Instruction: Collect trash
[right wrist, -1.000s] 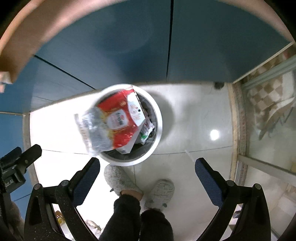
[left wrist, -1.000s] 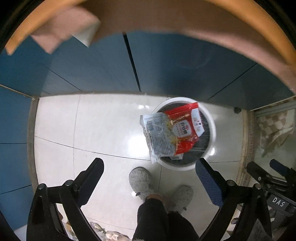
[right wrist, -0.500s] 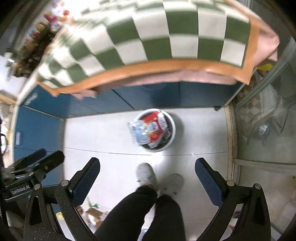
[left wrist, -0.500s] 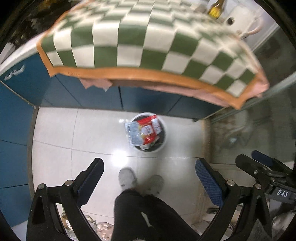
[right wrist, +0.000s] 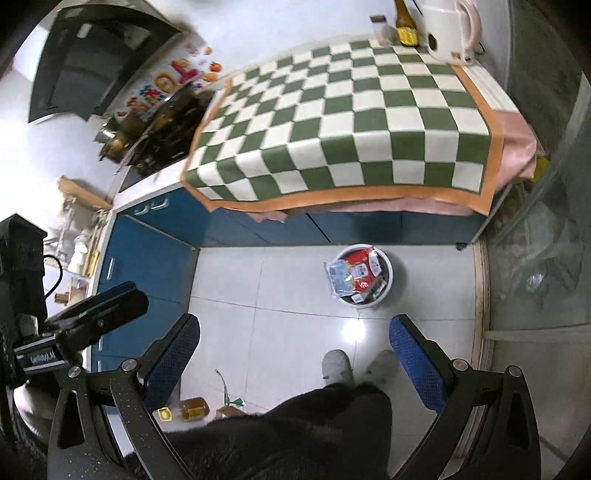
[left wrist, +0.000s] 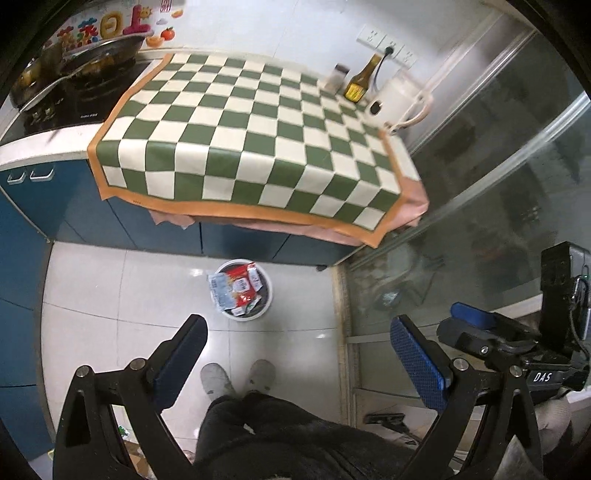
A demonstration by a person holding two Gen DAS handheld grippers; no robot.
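Observation:
A white trash bin (left wrist: pixel 266 299) (right wrist: pixel 386 291) stands on the floor below the counter, filled with wrappers: a clear plastic bag (left wrist: pixel 221 291) (right wrist: pixel 338 277) and a red packet (left wrist: pixel 242 281) (right wrist: pixel 360 271) lie on top. My left gripper (left wrist: pixel 299 354) is open and empty, high above the floor, well back from the bin. My right gripper (right wrist: pixel 295 354) is open and empty at about the same height. The right gripper shows at the right edge of the left wrist view (left wrist: pixel 480 328).
A green-and-white checked cloth (left wrist: pixel 258 129) (right wrist: pixel 351 122) covers the counter over blue cabinets (right wrist: pixel 155 254). A white kettle (left wrist: pixel 402 99) (right wrist: pixel 448 29), a brown bottle (left wrist: pixel 360 79) and a stove with pans (left wrist: pixel 74 70) stand there. Glass door (left wrist: pixel 498 184) right. Small litter (right wrist: pixel 195 408) on the floor. My feet (left wrist: pixel 236 376).
Both grippers have risen far up and back from the bin; it now looks small and the countertop has come into view. The wrappers stay in the bin.

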